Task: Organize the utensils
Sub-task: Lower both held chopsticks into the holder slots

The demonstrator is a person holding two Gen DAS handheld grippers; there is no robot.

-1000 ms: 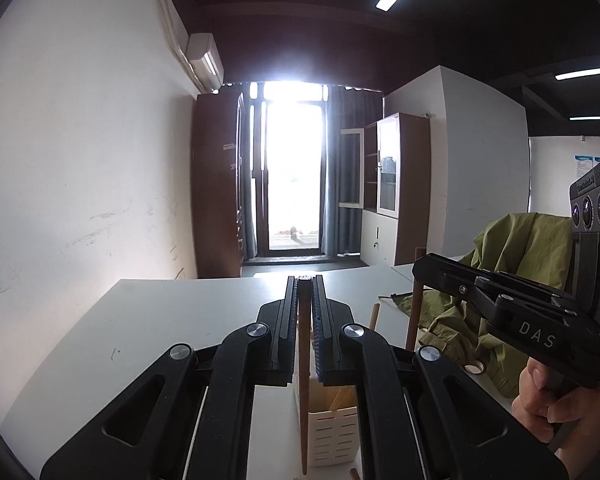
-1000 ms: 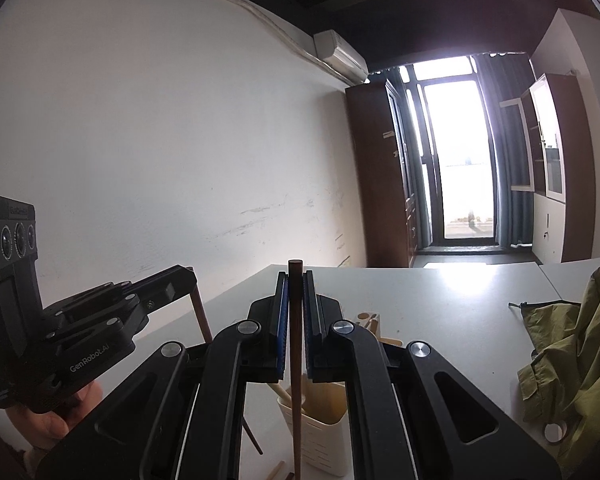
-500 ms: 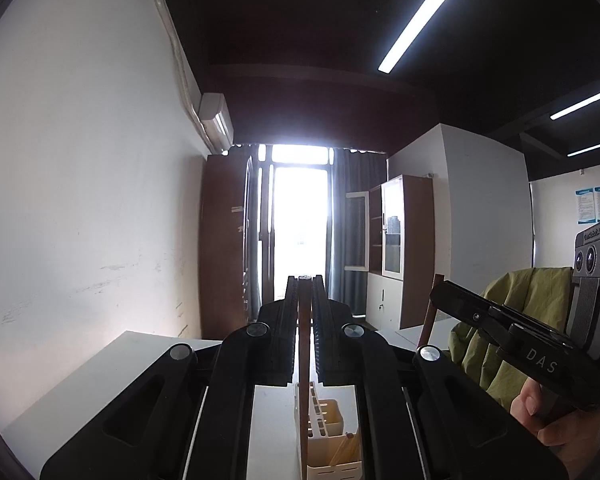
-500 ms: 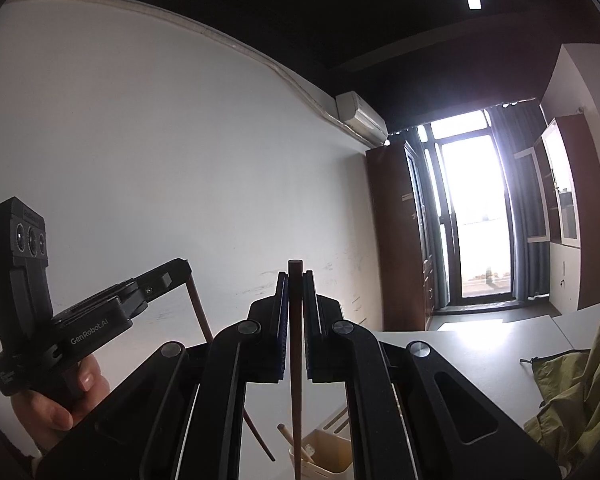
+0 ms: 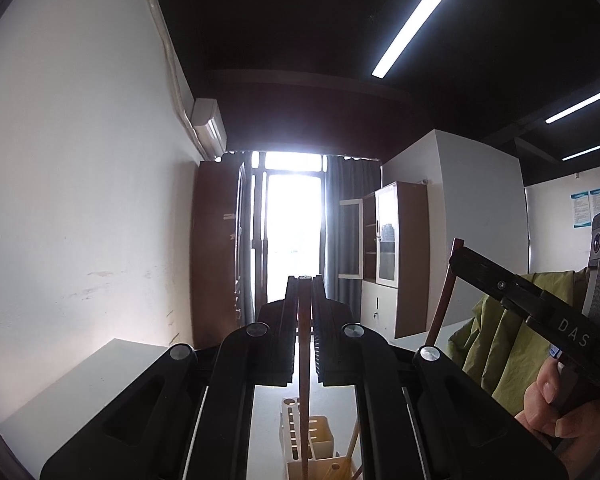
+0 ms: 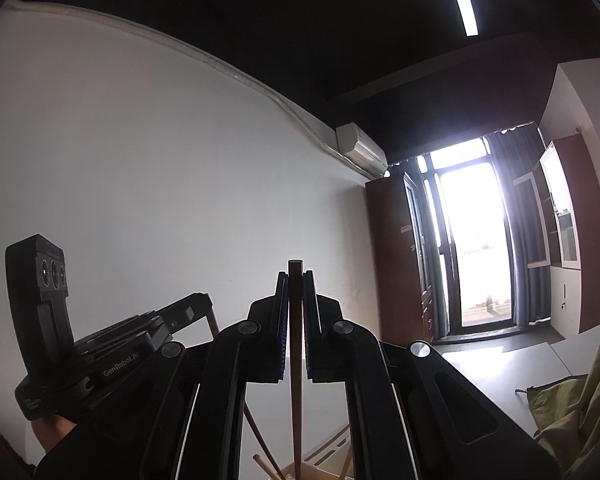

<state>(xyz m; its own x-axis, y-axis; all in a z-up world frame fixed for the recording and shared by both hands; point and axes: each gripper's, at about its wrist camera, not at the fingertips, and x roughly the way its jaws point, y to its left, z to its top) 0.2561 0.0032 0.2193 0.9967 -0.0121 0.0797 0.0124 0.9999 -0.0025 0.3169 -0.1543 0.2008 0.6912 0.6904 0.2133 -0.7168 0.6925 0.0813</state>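
Observation:
My left gripper (image 5: 304,280) is shut on a dark brown chopstick (image 5: 303,380) that hangs straight down over a cream slotted utensil holder (image 5: 300,436) at the bottom of the left wrist view. My right gripper (image 6: 296,274) is shut on a second dark brown chopstick (image 6: 296,380), its lower end over the holder's rim (image 6: 324,470), where light wooden utensils (image 6: 266,466) stick up. Each gripper shows in the other's view: the right one (image 5: 456,254) with its chopstick (image 5: 444,300), the left one (image 6: 200,300) with its chopstick (image 6: 256,428).
A white table (image 5: 100,380) runs along the white wall on the left. An olive green jacket (image 5: 500,340) lies on the right side of the table, also in the right wrist view (image 6: 580,412). A bright glass door (image 5: 292,232) and wooden cabinets stand at the far end.
Both grippers have tilted upward and risen, so the views now show more wall and ceiling. The holder has dropped to the bottom edge of both views. Both stay shut on their chopsticks.

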